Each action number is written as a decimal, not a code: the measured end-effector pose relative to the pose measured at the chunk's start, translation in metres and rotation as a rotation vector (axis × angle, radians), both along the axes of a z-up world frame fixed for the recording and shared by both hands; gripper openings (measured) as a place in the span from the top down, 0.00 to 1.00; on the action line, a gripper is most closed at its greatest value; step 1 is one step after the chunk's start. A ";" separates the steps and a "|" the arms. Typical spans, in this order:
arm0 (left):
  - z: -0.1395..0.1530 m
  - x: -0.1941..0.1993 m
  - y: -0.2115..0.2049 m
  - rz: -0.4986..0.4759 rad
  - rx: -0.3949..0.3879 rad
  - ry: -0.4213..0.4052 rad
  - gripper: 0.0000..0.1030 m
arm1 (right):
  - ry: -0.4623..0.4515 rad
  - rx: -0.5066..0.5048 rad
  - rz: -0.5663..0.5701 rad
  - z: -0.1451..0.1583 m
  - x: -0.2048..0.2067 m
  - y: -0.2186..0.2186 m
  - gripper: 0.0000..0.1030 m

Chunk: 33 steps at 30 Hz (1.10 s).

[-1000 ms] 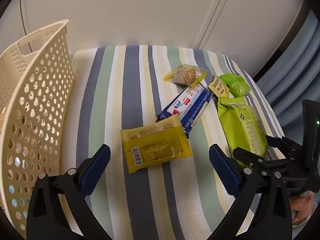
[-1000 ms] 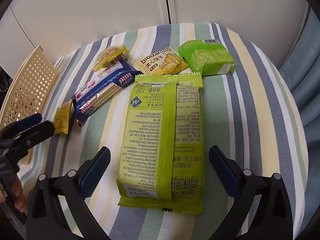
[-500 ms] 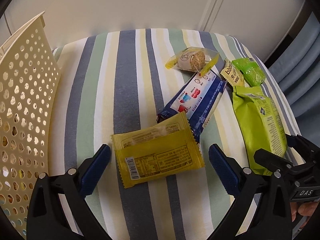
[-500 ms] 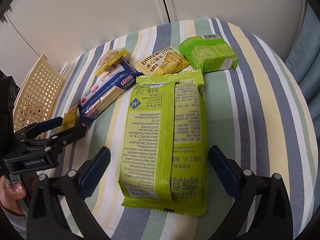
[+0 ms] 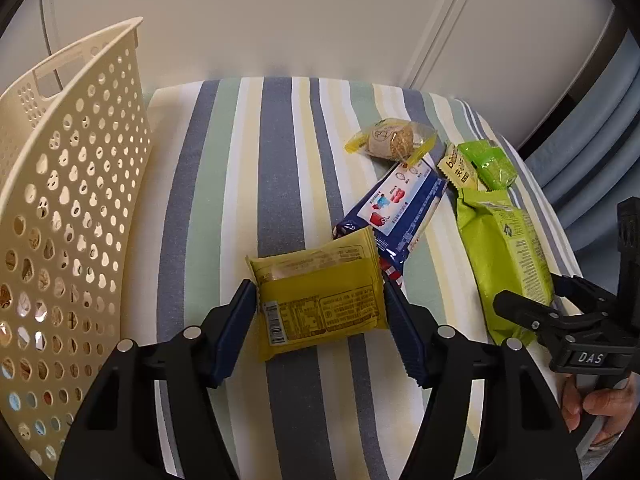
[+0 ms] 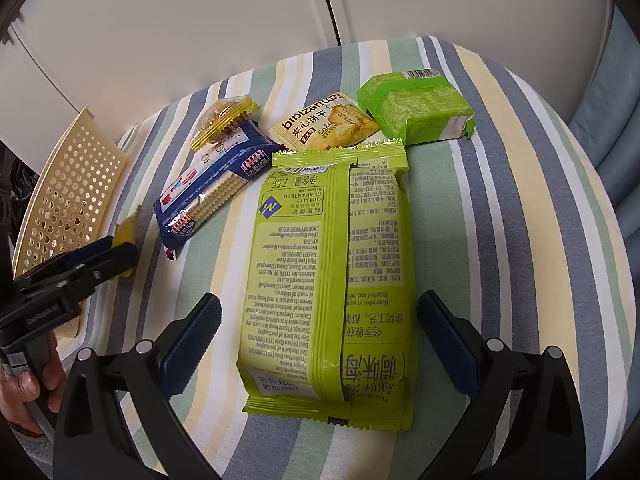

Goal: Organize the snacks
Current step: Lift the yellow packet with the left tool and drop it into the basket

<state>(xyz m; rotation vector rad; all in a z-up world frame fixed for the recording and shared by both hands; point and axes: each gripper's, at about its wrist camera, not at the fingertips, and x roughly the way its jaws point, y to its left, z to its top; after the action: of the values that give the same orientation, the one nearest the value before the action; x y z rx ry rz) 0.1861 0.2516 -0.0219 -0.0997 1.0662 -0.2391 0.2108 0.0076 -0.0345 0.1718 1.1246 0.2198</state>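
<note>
On the small cream-yellow cracker packet I can read "bioizan" above Chinese characters. The long lime-green foil pack lies back side up, with "QUALITY GUARANTEED", "China Registration Number" and "Harvested in winter" among its print. My right tool's body reads "DAS" in the left wrist view.

I count six snacks on the striped cloth surface: the flat yellow wrapper with a barcode, the blue-and-white biscuit sleeve, the clear round cracker packet with yellow ends, the biozan packet, the squat bright-green wrapped block and the lime-green pack. One perforated cream plastic basket stands at the surface's left edge.

My left claw is narrowed around the yellow wrapper, both blue pads pressed against its short ends, at the near middle of the surface, with the blue sleeve's end tucked behind it. My right claw stands wide, its pads clear on either side of the lime-green pack's near end, toward the surface's right edge.
</note>
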 end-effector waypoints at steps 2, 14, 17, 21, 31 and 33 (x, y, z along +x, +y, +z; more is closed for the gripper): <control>0.011 -0.006 0.003 -0.001 -0.013 -0.023 0.36 | 0.000 0.000 0.000 0.000 0.000 0.000 0.05; 0.093 -0.036 0.037 0.073 -0.045 -0.220 0.36 | 0.000 -0.005 -0.001 0.000 0.000 0.001 0.05; 0.108 -0.044 0.057 0.123 -0.039 -0.267 0.35 | 0.000 -0.001 -0.002 0.000 0.000 -0.001 0.06; 0.119 -0.054 0.088 0.208 -0.008 -0.317 0.35 | 0.000 -0.009 -0.001 0.000 0.000 0.000 0.06; 0.105 -0.069 0.166 0.431 0.023 -0.307 0.10 | 0.002 -0.027 0.001 0.001 0.001 0.003 0.06; 0.100 -0.074 0.174 0.470 0.013 -0.311 0.06 | 0.002 -0.027 0.001 0.001 0.001 0.003 0.06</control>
<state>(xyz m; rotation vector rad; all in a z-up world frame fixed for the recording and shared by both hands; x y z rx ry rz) 0.1125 0.4252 0.0779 -0.2881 0.7089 0.1740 0.2116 0.0106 -0.0339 0.1474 1.1292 0.2053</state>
